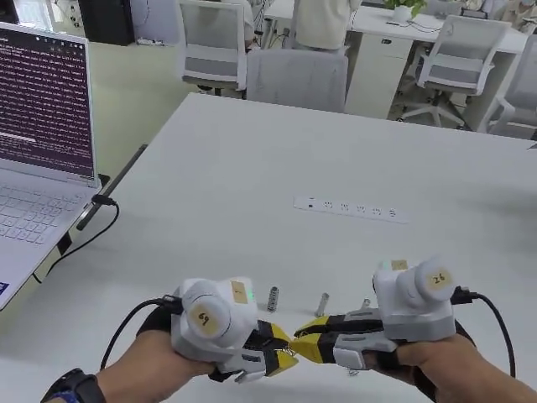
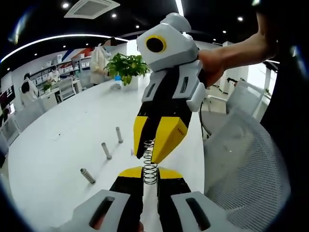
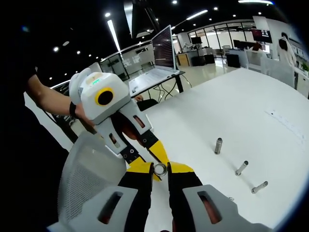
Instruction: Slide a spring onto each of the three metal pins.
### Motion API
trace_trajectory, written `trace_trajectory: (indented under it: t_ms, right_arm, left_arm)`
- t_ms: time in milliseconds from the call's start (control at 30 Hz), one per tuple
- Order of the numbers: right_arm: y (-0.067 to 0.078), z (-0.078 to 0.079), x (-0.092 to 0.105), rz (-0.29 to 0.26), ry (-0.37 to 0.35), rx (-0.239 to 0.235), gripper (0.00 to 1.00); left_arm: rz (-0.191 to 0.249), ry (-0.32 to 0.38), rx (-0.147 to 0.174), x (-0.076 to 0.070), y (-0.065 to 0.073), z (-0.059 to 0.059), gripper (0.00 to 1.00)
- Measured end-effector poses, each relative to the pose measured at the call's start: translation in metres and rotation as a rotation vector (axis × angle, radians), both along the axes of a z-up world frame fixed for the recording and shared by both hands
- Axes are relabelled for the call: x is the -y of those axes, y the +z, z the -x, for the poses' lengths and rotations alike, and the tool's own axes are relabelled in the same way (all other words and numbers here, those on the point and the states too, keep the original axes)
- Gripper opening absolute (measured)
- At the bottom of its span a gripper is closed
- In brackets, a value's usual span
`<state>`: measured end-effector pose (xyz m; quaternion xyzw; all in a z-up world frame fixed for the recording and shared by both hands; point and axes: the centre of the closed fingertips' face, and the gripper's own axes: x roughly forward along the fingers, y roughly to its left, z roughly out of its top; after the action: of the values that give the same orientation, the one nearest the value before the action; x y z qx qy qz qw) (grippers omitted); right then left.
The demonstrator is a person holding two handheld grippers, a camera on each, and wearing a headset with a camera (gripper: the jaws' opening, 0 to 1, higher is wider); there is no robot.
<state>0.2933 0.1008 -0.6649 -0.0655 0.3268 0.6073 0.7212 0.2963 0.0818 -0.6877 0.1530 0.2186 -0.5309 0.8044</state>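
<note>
WORKBENCH: the L gripper (image 1: 281, 351) and R gripper (image 1: 306, 346) meet tip to tip at the near edge of the white table (image 1: 252, 185). Btwn them is a loose spring (image 2: 150, 164). Both gripper views show the L jaws pressed onto one end of it and the R jaws pinching the other. In the head view we can't make the spring out, as the yellow tips cover it.

Just beyond stand three pins in a row. The left pin (image 1: 273, 298) looks ribbed, w/ a coil around it. The middle pin (image 1: 322, 304) is bare. The right pin (image 1: 365, 304) is partly hidden behind the R gripper's body in the head view, but reads bare in the R gripper view.

The person's left hand (image 1: 159, 369) and right hand (image 1: 445, 361) are cut off at the bottom edge. A laptop (image 1: 42, 126) is cropped at left, its text too small to read. A power strip (image 1: 351, 209) lies farther back.
</note>
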Motion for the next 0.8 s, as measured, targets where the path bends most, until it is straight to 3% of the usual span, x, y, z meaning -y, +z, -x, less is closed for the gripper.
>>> trace_trajectory:
  t_ms: [100, 267, 467, 800]
  right_arm:
    - [-0.002, 0.002, 0.003, 0.057, 0.067, 0.038, 0.13]
    - [0.003, 0.003, 0.004, 0.107, 0.141, 0.086, 0.12]
    - [0.002, 0.008, 0.009, 0.213, 0.292, 0.159, 0.13]
    - [0.003, 0.013, 0.011, 0.279, 0.395, 0.203, 0.12]
  left_arm:
    - [0.005, -0.007, 0.005, 0.002, 0.002, 0.001, 0.02]
    - [0.006, -0.018, 0.008, 0.005, 0.003, 0.002, 0.01]
    - [0.013, -0.028, 0.009, 0.008, 0.005, 0.004, 0.01]
    - [0.031, -0.036, 0.012, 0.011, 0.009, 0.005, 0.01]
